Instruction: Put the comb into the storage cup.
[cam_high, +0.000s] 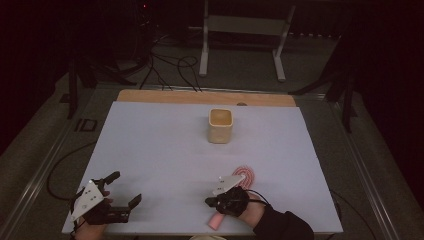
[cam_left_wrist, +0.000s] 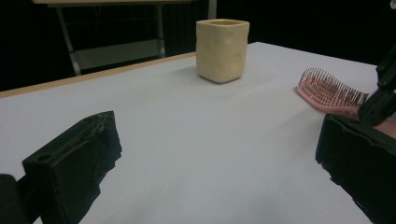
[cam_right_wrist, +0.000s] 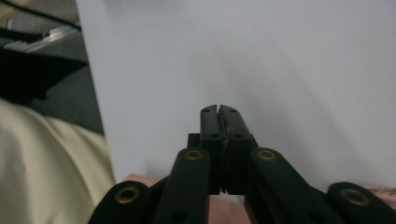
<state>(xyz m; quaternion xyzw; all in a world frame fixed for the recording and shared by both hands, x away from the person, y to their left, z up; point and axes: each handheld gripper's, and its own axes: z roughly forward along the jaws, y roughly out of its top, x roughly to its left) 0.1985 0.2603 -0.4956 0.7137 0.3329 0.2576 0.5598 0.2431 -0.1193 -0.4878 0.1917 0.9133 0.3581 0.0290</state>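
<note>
1. The pink hairbrush (cam_high: 239, 186) lies flat at the near right of the white table (cam_high: 160, 150), bristles up.
2. The right gripper (cam_high: 214, 201) sits over its handle, jaws pressed together; whether they pinch the handle, I can't tell.
3. The left gripper (cam_high: 125, 189) rests nearby, jaws wide apart, empty.
4. Likely light, stiff plastic; grip the smooth handle, not the springy bristles.

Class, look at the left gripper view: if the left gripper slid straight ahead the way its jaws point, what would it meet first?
Most likely the cream cup, standing ahead between the open jaws of the left gripper. Bare white table lies before it. The pink brush sits off to the right, probably outside that line, though depth is unclear.
</note>
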